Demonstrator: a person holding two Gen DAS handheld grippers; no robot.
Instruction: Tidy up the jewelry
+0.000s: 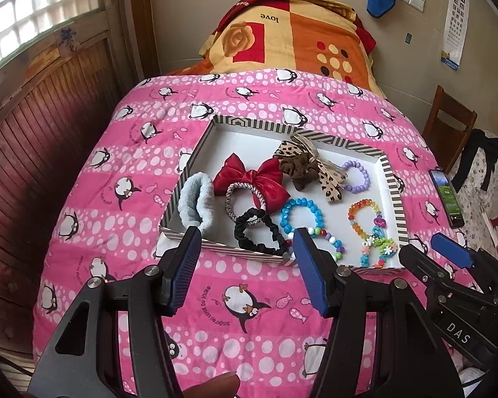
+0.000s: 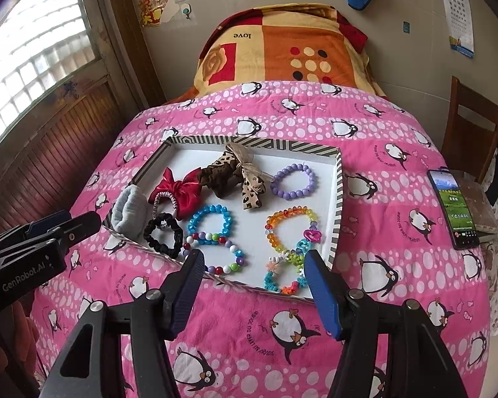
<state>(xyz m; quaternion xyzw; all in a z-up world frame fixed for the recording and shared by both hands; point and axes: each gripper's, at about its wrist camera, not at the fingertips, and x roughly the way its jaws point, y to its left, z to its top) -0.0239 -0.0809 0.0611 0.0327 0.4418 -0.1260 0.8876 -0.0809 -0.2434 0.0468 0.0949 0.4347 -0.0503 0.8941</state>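
Both grippers, left gripper [image 1: 245,245] and right gripper [image 2: 252,265], hovered wide-open and empty, the tray [image 2: 337,199] of bracelets at twelve o'clock, the right probably nearer the flower bracelet [image 2: 284,278].

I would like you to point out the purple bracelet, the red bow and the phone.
purple bracelet [image 2: 310,177]: right wrist view, beads on its right side.
red bow [image 1: 271,171]: left wrist view, its right loop.
phone [image 2: 455,207]: right wrist view, middle of the screen.

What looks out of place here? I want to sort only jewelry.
The tray mixes hair accessories with the bead bracelets: a red bow, black scrunchie and fluffy band on its left. A phone lies off to the right.
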